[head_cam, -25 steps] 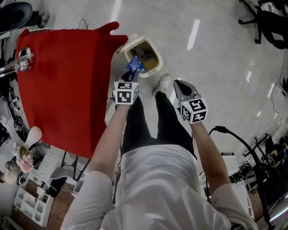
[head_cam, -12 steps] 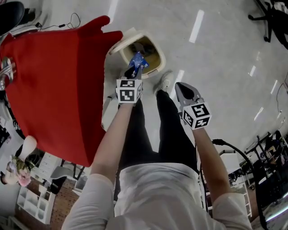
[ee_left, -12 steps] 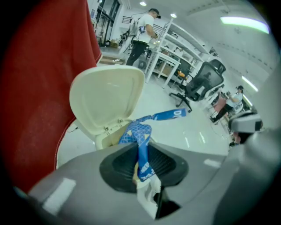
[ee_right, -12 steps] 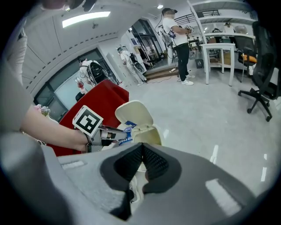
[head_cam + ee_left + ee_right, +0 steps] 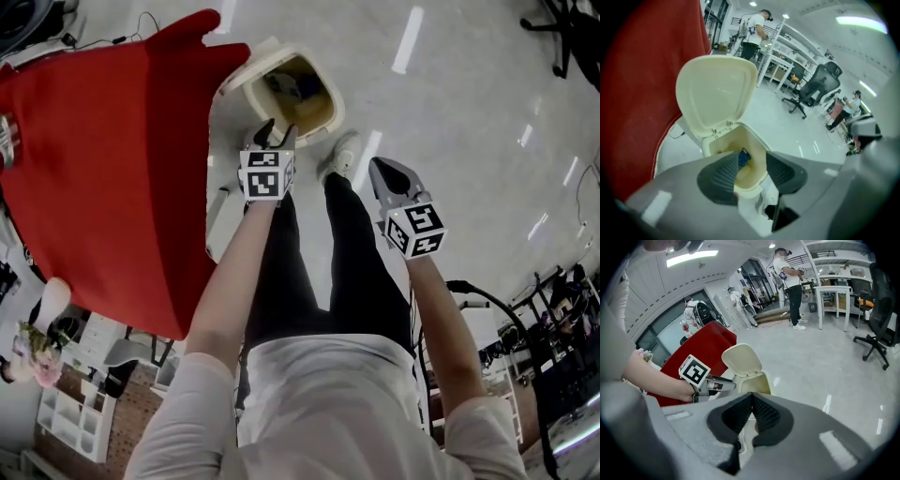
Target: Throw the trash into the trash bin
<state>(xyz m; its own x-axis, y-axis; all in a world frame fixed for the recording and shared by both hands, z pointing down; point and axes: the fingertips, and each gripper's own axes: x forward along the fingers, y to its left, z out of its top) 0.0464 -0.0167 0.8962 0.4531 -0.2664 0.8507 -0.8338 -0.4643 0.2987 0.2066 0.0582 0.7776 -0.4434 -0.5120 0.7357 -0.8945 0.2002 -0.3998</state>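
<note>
The cream trash bin stands on the floor with its lid swung up. A blue wrapper lies inside it, also seen from above as a blue scrap. My left gripper hangs just above the bin's near rim. Its jaws have just been opening and nothing is between them. My right gripper is to the right of the bin, over the floor, shut and empty. The right gripper view also shows the left gripper by the bin.
A table under a red cloth stands just left of the bin. The person's legs and a white shoe are beside the bin's base. Office chairs, desks and other people stand farther off.
The left gripper held the blue wrapper over the bin; its jaws have opened and the wrapper now lies inside. Both grippers have come down closer to the bin.
</note>
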